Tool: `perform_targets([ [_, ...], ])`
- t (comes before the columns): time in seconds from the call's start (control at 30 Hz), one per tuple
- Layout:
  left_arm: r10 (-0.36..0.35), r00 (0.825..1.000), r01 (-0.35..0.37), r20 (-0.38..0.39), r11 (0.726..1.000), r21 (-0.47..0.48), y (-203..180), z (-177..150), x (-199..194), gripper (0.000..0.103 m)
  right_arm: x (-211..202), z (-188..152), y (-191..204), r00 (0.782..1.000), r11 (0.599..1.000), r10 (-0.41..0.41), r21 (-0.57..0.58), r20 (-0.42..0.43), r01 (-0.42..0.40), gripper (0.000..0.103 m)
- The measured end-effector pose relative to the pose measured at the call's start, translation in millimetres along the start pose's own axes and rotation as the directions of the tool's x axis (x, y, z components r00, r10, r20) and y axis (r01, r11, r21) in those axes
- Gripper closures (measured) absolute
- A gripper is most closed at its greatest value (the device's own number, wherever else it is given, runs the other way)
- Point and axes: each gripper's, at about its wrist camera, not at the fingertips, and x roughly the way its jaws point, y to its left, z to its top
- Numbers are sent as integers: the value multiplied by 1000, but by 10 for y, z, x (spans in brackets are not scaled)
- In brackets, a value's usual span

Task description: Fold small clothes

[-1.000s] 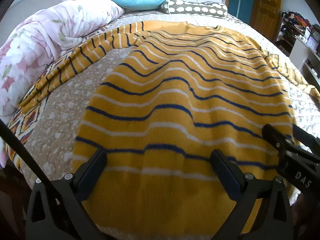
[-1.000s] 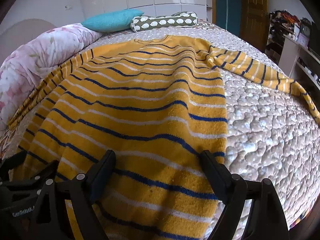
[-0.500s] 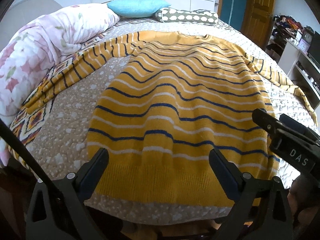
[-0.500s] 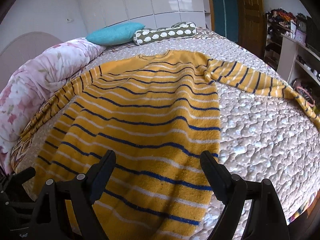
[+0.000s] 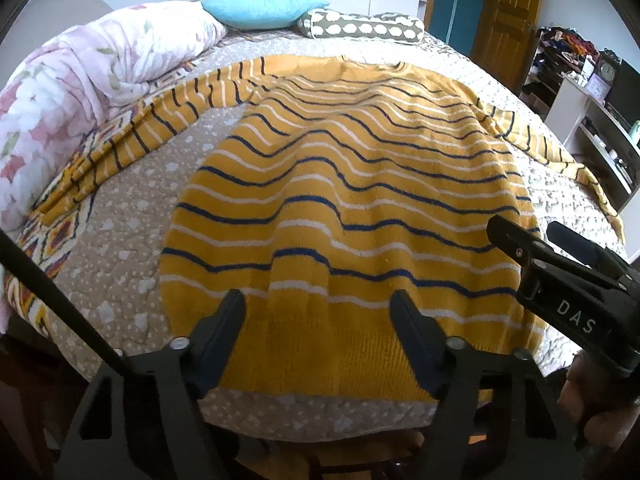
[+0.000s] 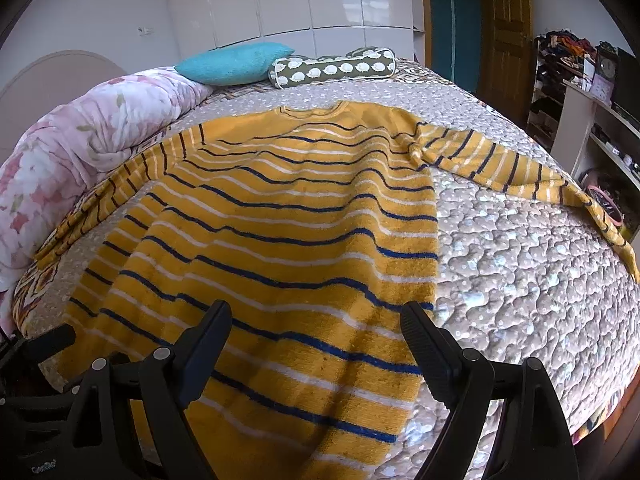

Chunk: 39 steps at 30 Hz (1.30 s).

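Clearly the soft, floppy sweater [image 5: 352, 208] is lying flat along the bed's [image 6: 520, 248] near edge; best pinching its hem corners. The left gripper [image 5: 316, 320] is hovering there, its jaws just closing partway on nothing; the right gripper [image 6: 320, 332] is gaping empty.

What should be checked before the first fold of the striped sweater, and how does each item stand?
1. Sweater spread flat on the bed: ok, light ripples only.
2. Both sleeves stretched out sideways: ok.
3. Left gripper free of cloth: ok; jaws have just been closing, nothing pinched.
4. Right gripper open above the hem: ok.
5. Hem inside the bed edge: ok.
6. Floral duvet clear of the left sleeve: cannot tell.
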Motion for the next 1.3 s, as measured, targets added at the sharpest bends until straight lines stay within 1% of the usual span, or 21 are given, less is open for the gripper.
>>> perform_targets([
  [0.1, -14, 1000, 14, -10, 1000, -8, 9, -15, 29, 37, 15, -21, 1, 1000, 1000, -11, -11, -3, 10, 14],
  [0.4, -22, 1000, 21, -12, 999, -42, 104, -12, 50, 37, 49, -92, 97, 999, 997, -32, -64, -4, 32, 14],
  [0.5, -9, 1000, 8, -14, 997, -82, 225, 7, 62, 37, 55, -112, 124, 999, 997, -34, -73, -8, 33, 14],
  [0.63, -10, 1000, 8, -19, 993, -118, 321, -3, 75, 38, 77, -123, 140, 999, 997, -34, -77, -16, 32, 14],
  [0.97, -5, 1000, 3, -15, 995, -104, 255, -17, 54, 37, 75, -143, 157, 999, 996, -35, -86, -16, 34, 14],
  [1.1, -6, 1000, 4, -15, 995, -104, 252, -16, 50, 33, 76, -149, 153, 999, 996, -34, -86, -17, 33, 14],
  [1.3, -6, 1000, 4, -13, 995, -104, 243, -9, 37, 32, 79, -148, 156, 999, 996, -35, -86, -17, 34, 14],
])
